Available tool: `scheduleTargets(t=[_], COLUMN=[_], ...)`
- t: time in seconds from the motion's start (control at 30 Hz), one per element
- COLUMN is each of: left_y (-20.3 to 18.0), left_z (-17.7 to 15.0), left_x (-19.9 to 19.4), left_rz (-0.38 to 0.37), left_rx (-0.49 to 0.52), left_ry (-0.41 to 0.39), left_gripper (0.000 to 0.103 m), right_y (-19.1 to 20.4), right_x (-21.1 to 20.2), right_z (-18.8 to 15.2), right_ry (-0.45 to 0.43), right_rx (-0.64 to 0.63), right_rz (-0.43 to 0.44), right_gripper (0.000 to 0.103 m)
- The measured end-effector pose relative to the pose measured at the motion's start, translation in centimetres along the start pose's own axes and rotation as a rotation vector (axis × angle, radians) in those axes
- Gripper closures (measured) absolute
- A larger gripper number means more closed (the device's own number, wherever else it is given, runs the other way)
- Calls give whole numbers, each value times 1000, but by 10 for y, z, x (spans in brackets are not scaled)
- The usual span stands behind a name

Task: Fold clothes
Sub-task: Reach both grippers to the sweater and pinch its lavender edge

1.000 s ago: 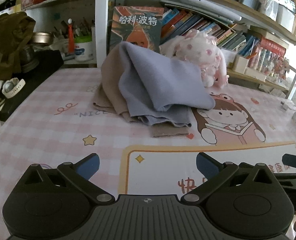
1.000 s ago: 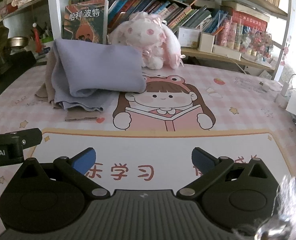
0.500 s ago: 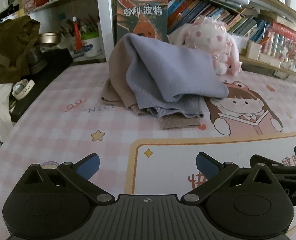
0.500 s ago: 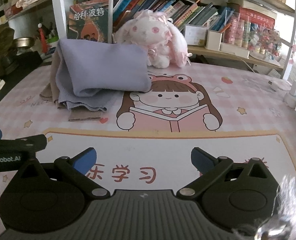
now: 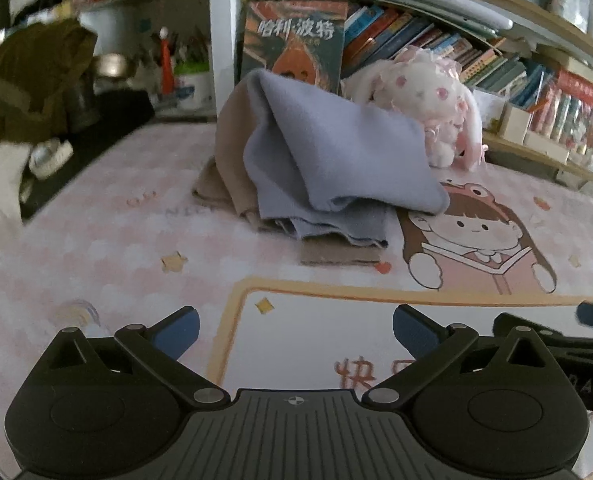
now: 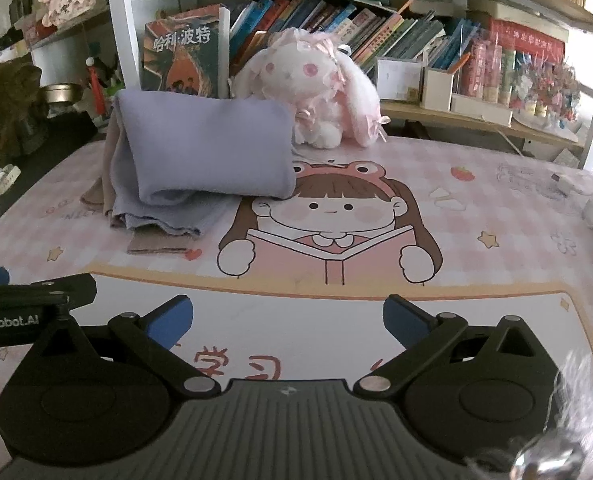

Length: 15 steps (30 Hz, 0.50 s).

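You're over a pink checked desk mat (image 6: 476, 208) printed with a cartoon girl reading (image 6: 328, 216), and bookshelves (image 6: 336, 28) run along the back with a white plush rabbit (image 6: 312, 88) sitting against them. The lavender garment (image 5: 336, 156) lies heaped on a tan garment (image 5: 232, 160) at the far left of the mat, just beside the rabbit, well ahead of both your tools. Your left gripper (image 5: 296, 328) hangs low above the mat's white panel, blue-tipped fingers (image 5: 176, 330) spread wide with nothing between them. Your right gripper (image 6: 286, 318) is level alongside it, jaws equally wide and holding nothing, pointing toward the girl.
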<state>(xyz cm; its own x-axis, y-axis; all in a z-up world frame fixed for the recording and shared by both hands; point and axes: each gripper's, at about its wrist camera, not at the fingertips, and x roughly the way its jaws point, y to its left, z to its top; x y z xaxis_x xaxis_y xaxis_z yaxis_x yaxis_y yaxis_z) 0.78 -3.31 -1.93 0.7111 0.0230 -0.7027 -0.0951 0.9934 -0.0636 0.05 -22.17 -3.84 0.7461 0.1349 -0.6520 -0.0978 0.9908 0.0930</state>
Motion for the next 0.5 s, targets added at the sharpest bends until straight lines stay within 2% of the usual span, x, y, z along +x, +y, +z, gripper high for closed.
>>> scheduleTargets(t=[0.07, 0.23, 0.4, 0.43, 0.5], left_y=[0, -12, -12, -10, -9], left_z=[-1, 9, 32, 38, 49], left_x=[2, 13, 30, 34, 43], left_rz=[-27, 85, 114, 114, 115], left_rx=[-39, -21, -42, -60, -74], left_ry=[24, 46, 35, 24, 6], left_gripper=[0, 0, 0, 0, 1], right_y=[-7, -27, -47, -50, -54], right_x=[4, 17, 41, 46, 57], right_z=[0, 5, 27, 31, 41], right_ry=[16, 61, 110, 118, 135], right_rx=[9, 49, 137, 148, 175], right_rz=[25, 101, 205, 219, 234], right_gripper=[1, 2, 3, 4, 13])
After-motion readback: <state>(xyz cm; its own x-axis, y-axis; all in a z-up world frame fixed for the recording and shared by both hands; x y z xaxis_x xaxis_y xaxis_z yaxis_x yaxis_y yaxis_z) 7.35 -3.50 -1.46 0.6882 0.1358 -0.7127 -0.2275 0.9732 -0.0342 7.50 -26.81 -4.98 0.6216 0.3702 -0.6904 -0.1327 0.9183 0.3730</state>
